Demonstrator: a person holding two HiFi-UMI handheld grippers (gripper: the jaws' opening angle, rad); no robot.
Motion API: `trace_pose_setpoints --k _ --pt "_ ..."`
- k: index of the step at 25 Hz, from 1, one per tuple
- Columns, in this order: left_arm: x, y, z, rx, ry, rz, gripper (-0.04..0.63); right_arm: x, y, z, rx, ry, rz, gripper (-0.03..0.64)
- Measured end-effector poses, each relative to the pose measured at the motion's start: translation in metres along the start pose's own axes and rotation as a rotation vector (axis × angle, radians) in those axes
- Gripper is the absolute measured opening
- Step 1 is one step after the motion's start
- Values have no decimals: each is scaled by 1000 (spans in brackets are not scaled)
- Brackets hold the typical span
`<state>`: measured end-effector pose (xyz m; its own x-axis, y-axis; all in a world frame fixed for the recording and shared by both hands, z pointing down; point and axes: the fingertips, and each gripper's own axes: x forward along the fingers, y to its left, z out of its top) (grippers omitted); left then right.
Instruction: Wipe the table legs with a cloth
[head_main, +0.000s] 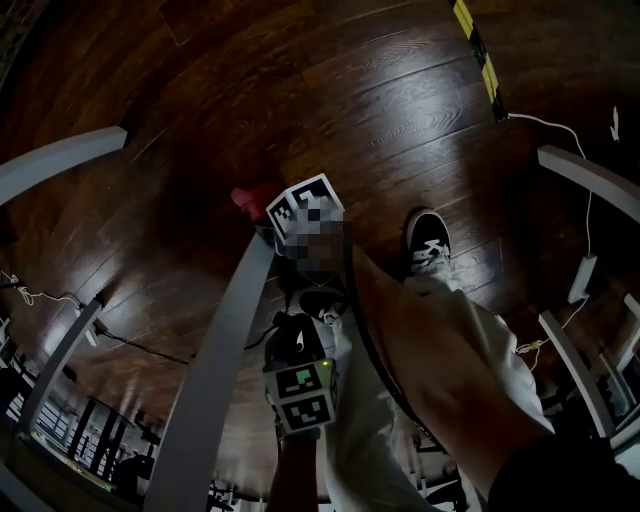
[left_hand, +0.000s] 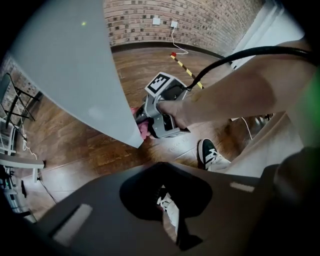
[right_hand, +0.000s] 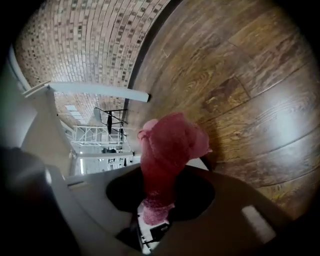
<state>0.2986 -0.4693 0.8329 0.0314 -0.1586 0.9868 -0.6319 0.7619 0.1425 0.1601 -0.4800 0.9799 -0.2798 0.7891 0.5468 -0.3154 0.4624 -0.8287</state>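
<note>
Dark wooden floor (head_main: 200, 80) all round; right gripper (right_hand: 152, 212) pinches the pink cloth (right_hand: 170, 145) low beside the white counter leg (head_main: 225, 350), ready to wipe; left gripper (left_hand: 172, 230) seemingly closed, empty.

Dark plank floor (head_main: 420, 110), glossy. A white table leg (head_main: 215, 370) slants from the bottom edge up to centre. At its upper end is the right gripper (head_main: 268, 212), marker cube up, with a red cloth (head_main: 250, 196) at its nose. The left gripper (head_main: 298, 345) is lower, just right of the leg (jaws unreadable from above). Light trouser leg (head_main: 440, 350), black-and-white shoe (head_main: 428, 240). Yellow-black tape (head_main: 478, 50) top right.
</note>
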Motion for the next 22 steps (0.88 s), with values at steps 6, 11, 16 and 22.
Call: trace_pose_setpoints --k 6,11,16,22 --pt "-28 -25 -3 8 14 -15 -2 -44 60 -9 140 -77 150 103" --pt "-59 -41 5 9 -5 -29 -2 -89 119 -19 177 -101 259 103" --pt "-101 -43 6 28 8 -34 -2 -125 189 -22 144 -94 296 103" --pt "-146 -51 1 25 -1 -35 -2 -182 270 -34 102 -115 331 104"
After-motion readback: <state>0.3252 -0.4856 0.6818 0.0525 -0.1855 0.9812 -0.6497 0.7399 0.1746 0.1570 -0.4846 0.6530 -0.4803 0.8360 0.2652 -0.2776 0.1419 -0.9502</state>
